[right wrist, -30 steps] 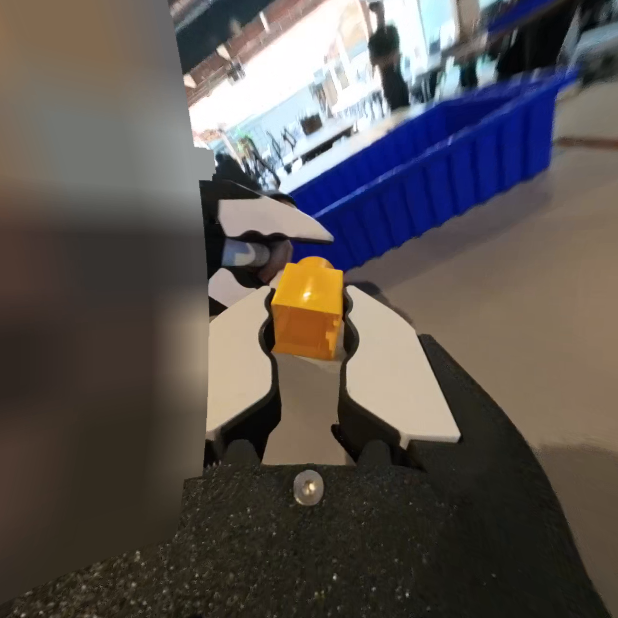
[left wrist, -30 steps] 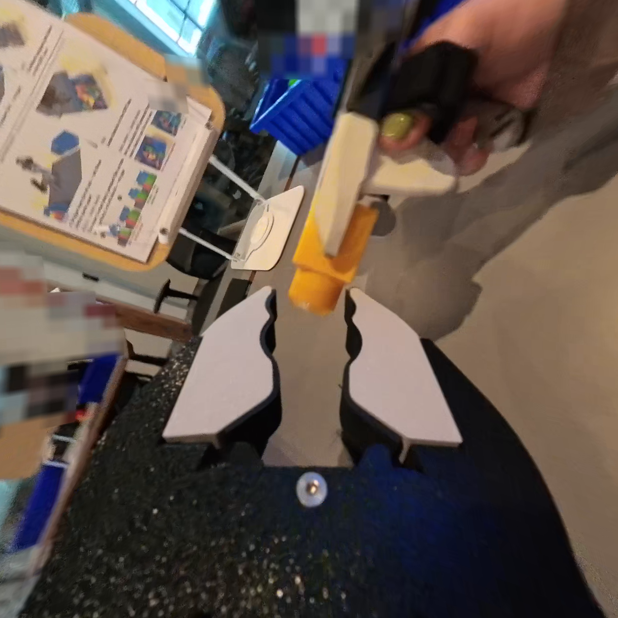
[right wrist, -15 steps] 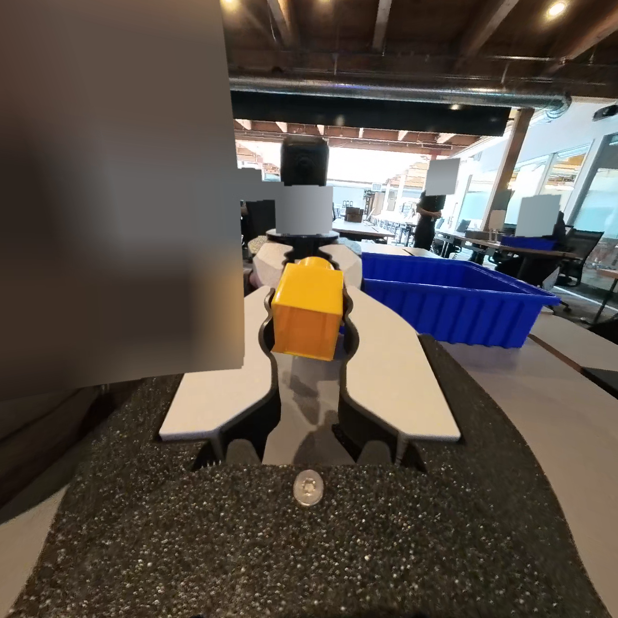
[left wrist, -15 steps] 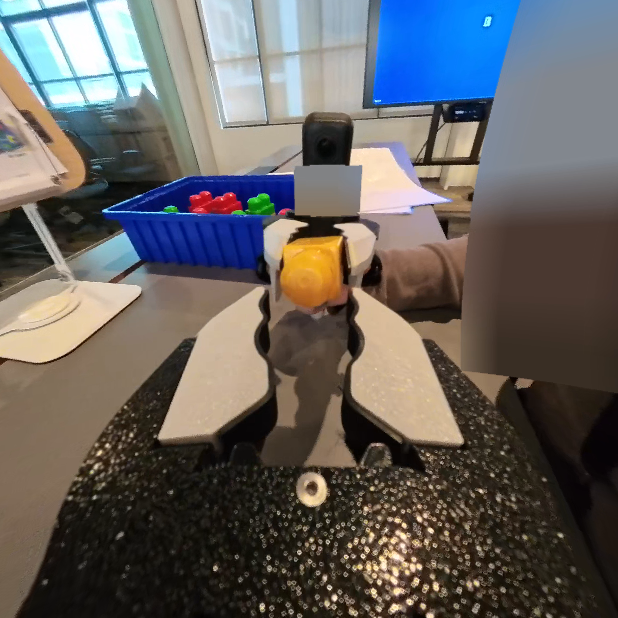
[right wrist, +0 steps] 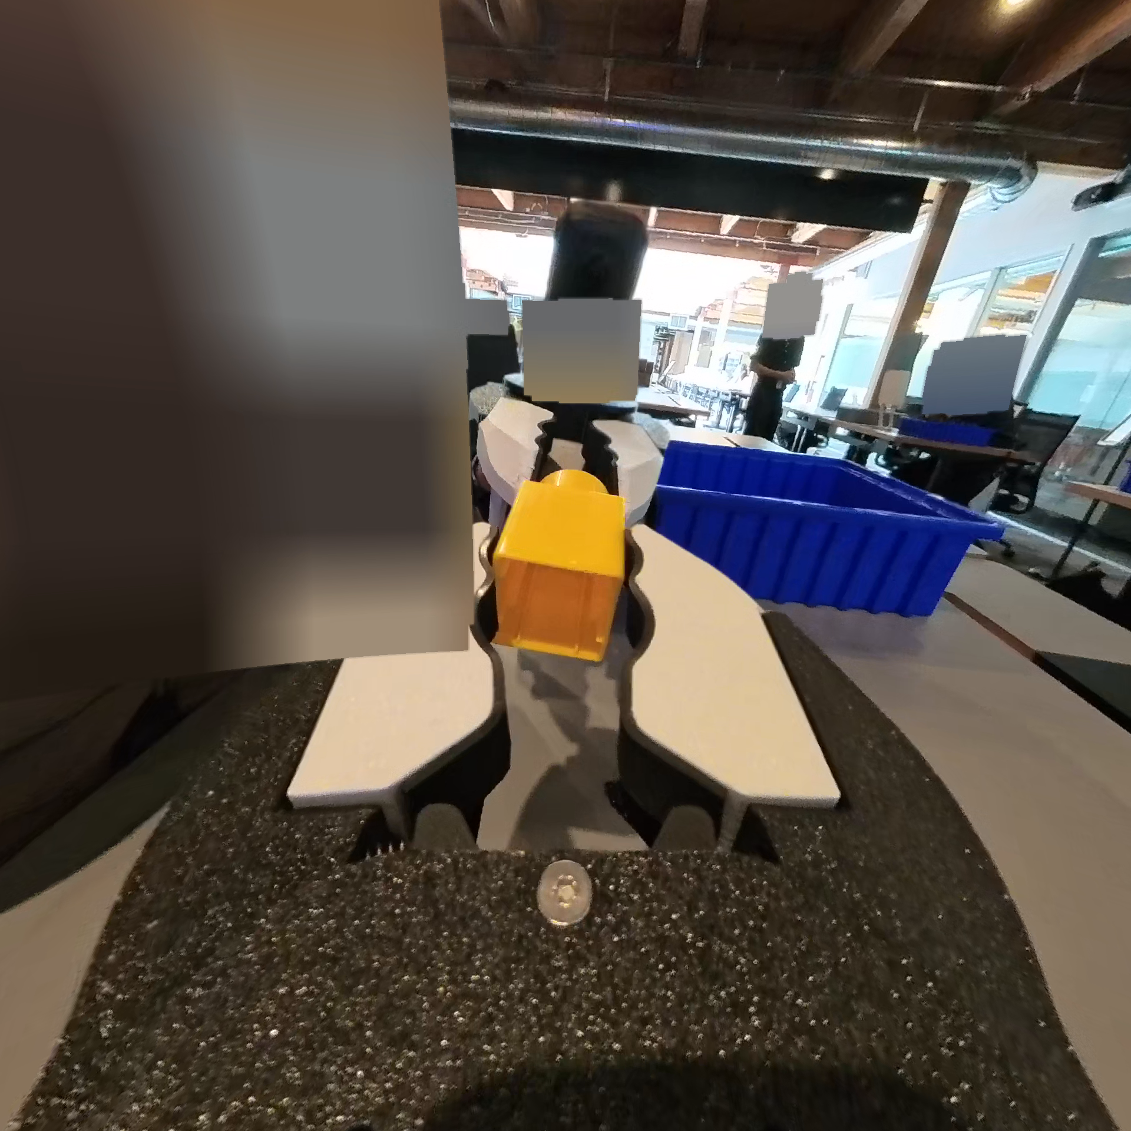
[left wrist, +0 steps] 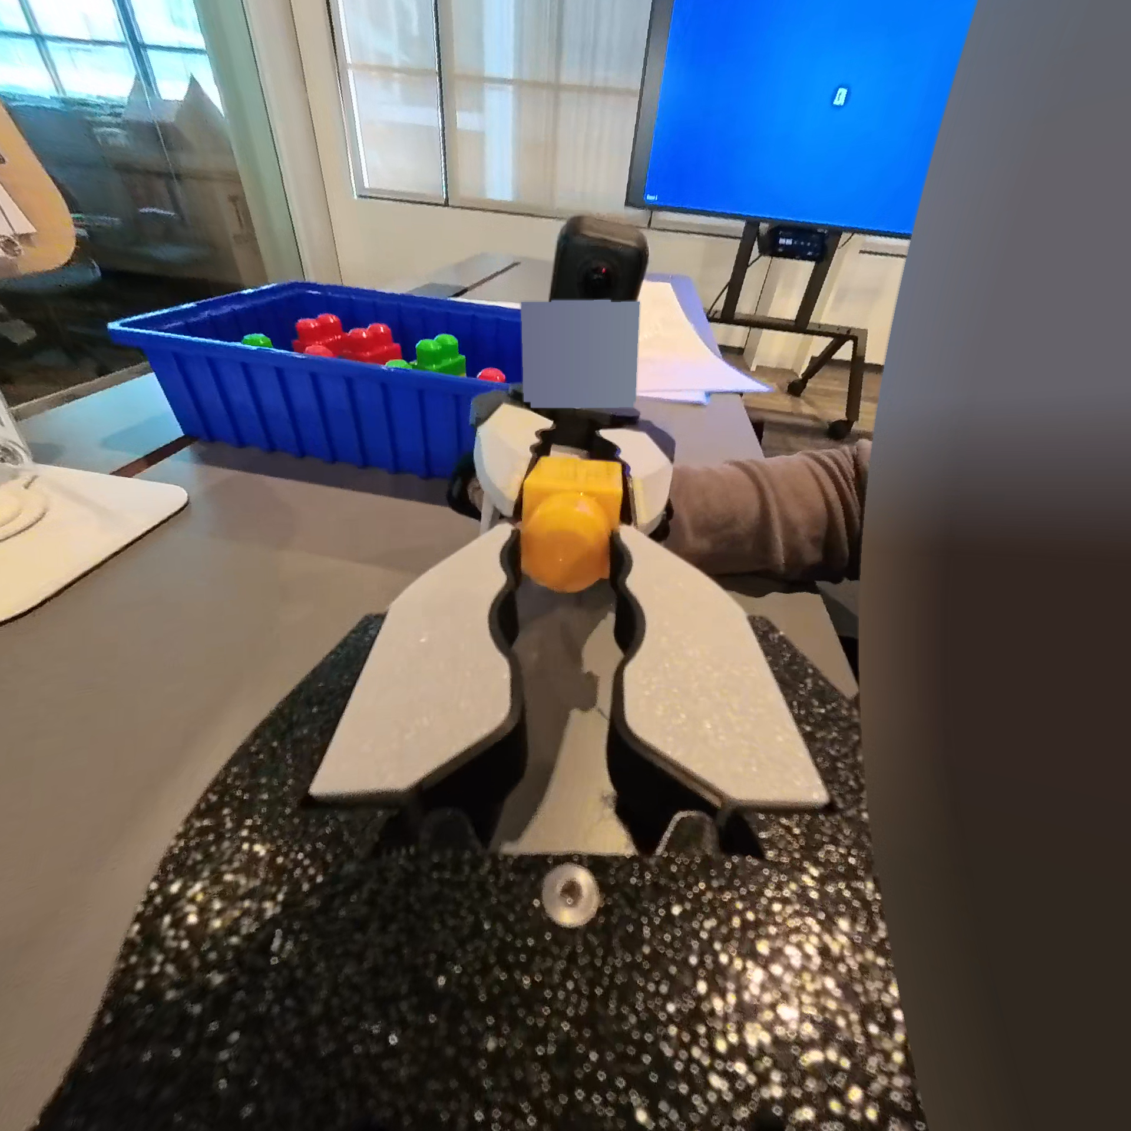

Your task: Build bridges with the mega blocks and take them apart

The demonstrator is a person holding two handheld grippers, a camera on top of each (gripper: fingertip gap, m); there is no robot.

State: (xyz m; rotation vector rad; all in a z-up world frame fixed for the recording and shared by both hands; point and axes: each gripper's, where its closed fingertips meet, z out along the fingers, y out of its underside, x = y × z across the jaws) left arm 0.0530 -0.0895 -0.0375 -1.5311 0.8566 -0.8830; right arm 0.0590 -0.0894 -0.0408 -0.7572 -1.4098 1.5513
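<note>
One yellow block (right wrist: pixel 560 584) sits at frame centre in the right wrist view, clamped between the fingertips of the right gripper (right wrist: pixel 560 587), stud pointing away. In the left wrist view the left gripper (left wrist: pixel 566 554) faces it with a narrow gap, tips level with the stud; whether they touch it I cannot tell. Red and green blocks (left wrist: pixel 367 346) lie loose in the blue bin (left wrist: pixel 318 404), upper left. No bridge is visible, so building seems barely begun
</note>
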